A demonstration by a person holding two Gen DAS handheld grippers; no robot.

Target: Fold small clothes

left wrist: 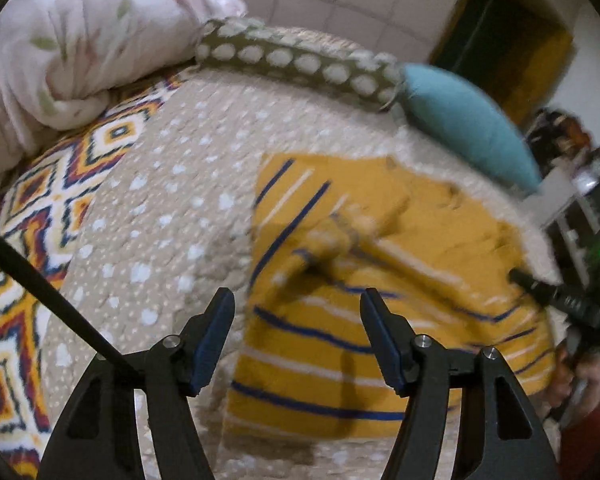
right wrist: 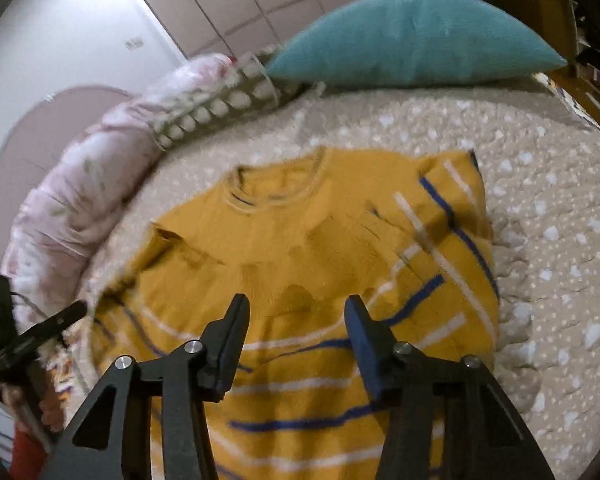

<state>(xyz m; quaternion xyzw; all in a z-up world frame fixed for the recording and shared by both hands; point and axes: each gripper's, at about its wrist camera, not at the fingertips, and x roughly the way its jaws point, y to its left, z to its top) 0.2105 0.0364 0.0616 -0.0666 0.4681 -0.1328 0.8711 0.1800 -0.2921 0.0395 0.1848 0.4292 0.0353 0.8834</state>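
Sweater (right wrist: 300, 248) hem behind gripper arms; motion-blurred stripes throughout

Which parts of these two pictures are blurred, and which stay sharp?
Left wrist view: the mustard-yellow knitted sweater with blue and white stripes is smeared, while the left gripper is sharp. Right wrist view: the sweater is softly blurred; the right gripper is crisp.

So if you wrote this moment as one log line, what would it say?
step: folding | item: yellow striped sweater flat on bedspread, one sleeve folded in | left claw: open, empty | right claw: open, empty
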